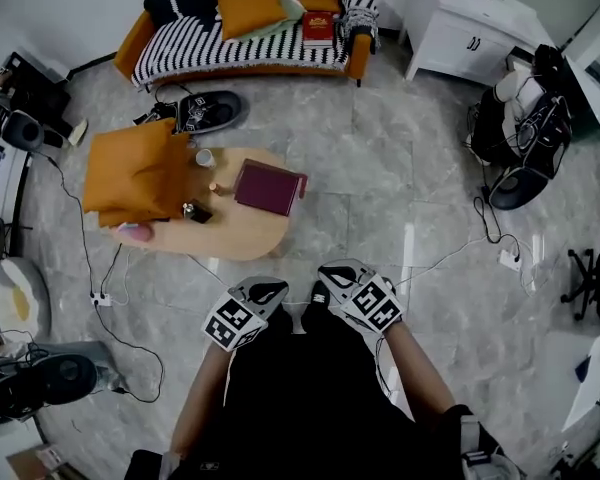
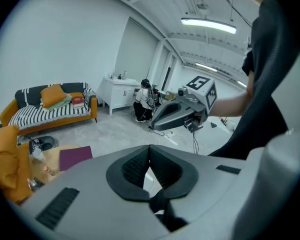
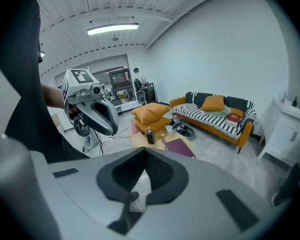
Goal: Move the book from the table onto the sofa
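Observation:
A maroon book [image 1: 269, 187] lies flat on the right part of the low oval wooden table [image 1: 242, 240]; it also shows as the book [image 2: 75, 157] and the book [image 3: 179, 147] in the gripper views. The orange sofa [image 1: 359, 56] with a striped cover stands at the far wall, with a red book [image 1: 318, 28] on its seat. My left gripper [image 1: 265, 290] and right gripper [image 1: 332, 275] hang side by side close to my body, short of the table's near edge. Both are shut and hold nothing, their jaws meeting at the tips in each gripper view.
Two orange cushions [image 1: 132, 173], a cup [image 1: 204, 157], a small bottle and a dark item share the table. Shoes [image 1: 211, 111] lie between table and sofa. A white cabinet [image 1: 462, 30] and bags [image 1: 515, 118] stand at right. Cables [image 1: 110, 298] run across the marble floor.

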Action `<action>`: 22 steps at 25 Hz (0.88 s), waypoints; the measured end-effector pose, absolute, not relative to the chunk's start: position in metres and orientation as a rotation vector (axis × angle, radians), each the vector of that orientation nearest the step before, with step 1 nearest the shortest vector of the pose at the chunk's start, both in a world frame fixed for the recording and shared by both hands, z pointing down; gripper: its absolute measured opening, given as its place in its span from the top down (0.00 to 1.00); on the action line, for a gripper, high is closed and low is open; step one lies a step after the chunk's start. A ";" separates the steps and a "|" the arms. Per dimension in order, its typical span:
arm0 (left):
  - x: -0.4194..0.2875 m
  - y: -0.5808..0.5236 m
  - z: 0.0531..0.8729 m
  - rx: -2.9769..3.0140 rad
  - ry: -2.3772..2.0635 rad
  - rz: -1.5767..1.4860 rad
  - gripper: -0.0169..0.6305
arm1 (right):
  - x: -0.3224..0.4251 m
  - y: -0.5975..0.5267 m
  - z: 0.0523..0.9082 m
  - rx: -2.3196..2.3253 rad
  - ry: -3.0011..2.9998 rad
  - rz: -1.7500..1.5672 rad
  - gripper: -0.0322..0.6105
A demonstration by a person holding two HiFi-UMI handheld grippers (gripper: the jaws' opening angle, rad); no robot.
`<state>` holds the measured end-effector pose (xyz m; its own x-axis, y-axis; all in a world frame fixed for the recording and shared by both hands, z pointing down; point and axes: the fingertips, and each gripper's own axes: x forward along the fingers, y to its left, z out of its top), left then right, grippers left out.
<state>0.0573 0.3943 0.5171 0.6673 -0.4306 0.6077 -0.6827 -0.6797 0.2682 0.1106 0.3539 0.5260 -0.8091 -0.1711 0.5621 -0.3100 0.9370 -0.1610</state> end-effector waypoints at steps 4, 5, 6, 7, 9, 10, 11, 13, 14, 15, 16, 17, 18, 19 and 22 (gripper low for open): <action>0.058 0.395 0.522 2.374 -0.883 0.674 0.96 | 0.112 0.372 0.535 0.309 -2.513 0.379 0.94; 0.059 0.393 0.523 2.373 -0.886 0.666 0.96 | 0.112 0.374 0.537 0.301 -2.507 0.382 0.94; 0.059 0.390 0.523 2.373 -0.888 0.657 0.96 | 0.112 0.374 0.538 0.293 -2.499 0.381 0.94; 0.059 0.386 0.523 2.374 -0.889 0.649 0.96 | 0.112 0.374 0.538 0.287 -2.492 0.376 0.94; 0.060 0.380 0.525 2.377 -0.885 0.632 0.96 | 0.112 0.369 0.539 0.284 -2.480 0.362 0.94; 0.061 0.378 0.526 2.381 -0.880 0.625 0.96 | 0.112 0.364 0.538 0.289 -2.476 0.356 0.94; 0.061 0.374 0.527 2.385 -0.875 0.619 0.96 | 0.112 0.357 0.538 0.297 -2.472 0.351 0.94; 0.058 0.368 0.528 2.394 -0.865 0.610 0.96 | 0.108 0.344 0.537 0.312 -2.465 0.340 0.94; 0.055 0.365 0.528 2.397 -0.864 0.605 0.96 | 0.105 0.338 0.537 0.317 -2.461 0.336 0.94; 0.051 0.361 0.529 2.396 -0.866 0.598 0.96 | 0.101 0.332 0.536 0.319 -2.458 0.334 0.94; 0.047 0.356 0.529 2.393 -0.871 0.589 0.96 | 0.096 0.327 0.534 0.318 -2.455 0.331 0.94; 0.041 0.351 0.530 2.387 -0.878 0.578 0.96 | 0.091 0.321 0.533 0.313 -2.452 0.326 0.94; 0.035 0.345 0.530 2.381 -0.885 0.565 0.96 | 0.085 0.316 0.531 0.305 -2.450 0.318 0.94; 0.028 0.339 0.530 2.375 -0.891 0.553 0.96 | 0.078 0.312 0.530 0.292 -2.448 0.305 0.94; 0.011 0.323 0.531 2.375 -0.895 0.538 0.96 | 0.055 0.297 0.527 0.252 -2.437 0.261 0.94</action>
